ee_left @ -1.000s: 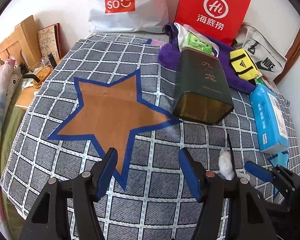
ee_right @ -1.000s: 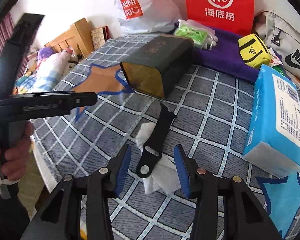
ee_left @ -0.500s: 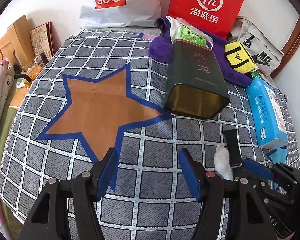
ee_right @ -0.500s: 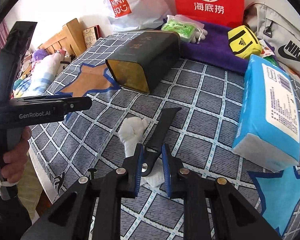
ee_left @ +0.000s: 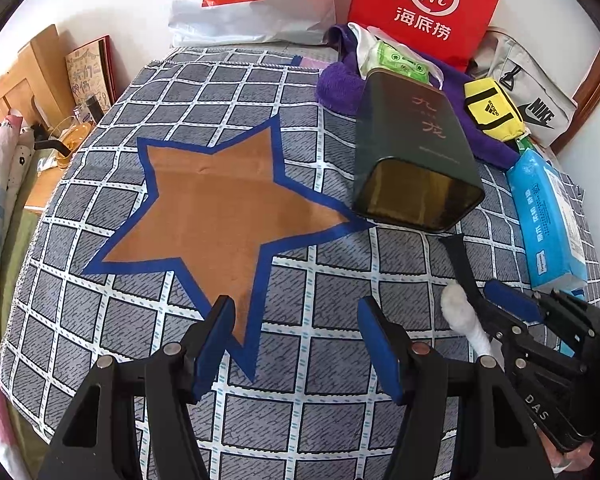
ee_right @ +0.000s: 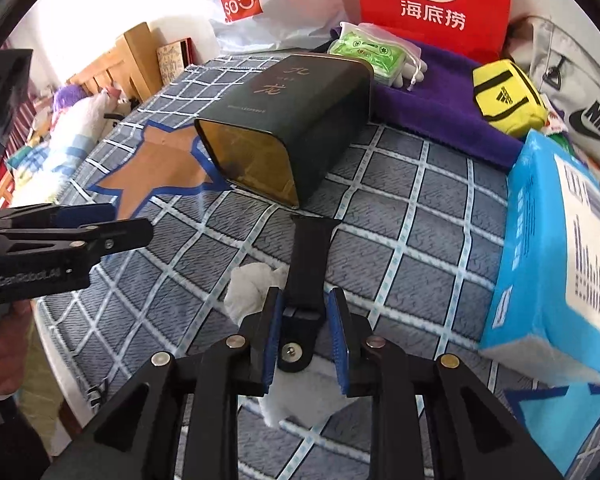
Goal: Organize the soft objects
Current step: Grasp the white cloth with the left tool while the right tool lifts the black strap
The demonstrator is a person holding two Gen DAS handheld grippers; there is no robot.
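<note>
A black watch strap (ee_right: 310, 264) lies on the checked cloth, over a crumpled white tissue (ee_right: 252, 284). My right gripper (ee_right: 304, 320) is shut on the strap's near end, jaws on either side of it. In the left wrist view the strap (ee_left: 458, 264) and the tissue (ee_left: 462, 316) show at the right, with the right gripper (ee_left: 500, 312) on them. My left gripper (ee_left: 296, 340) is open and empty above the cloth, near the brown star patch (ee_left: 220, 208). A dark tin (ee_right: 292, 120) lies on its side, its open mouth facing me.
A blue tissue pack (ee_right: 556, 256) lies at the right. A purple towel (ee_right: 440, 108), a green pouch (ee_right: 368, 52), a yellow pouch (ee_right: 508, 96), a Nike bag (ee_right: 580, 112), a red bag (ee_right: 436, 4) and a white bag (ee_left: 252, 0) line the back.
My right gripper has closed on the strap's near end and the strap has straightened and lifted slightly. The left gripper stays open and has drifted a little.
</note>
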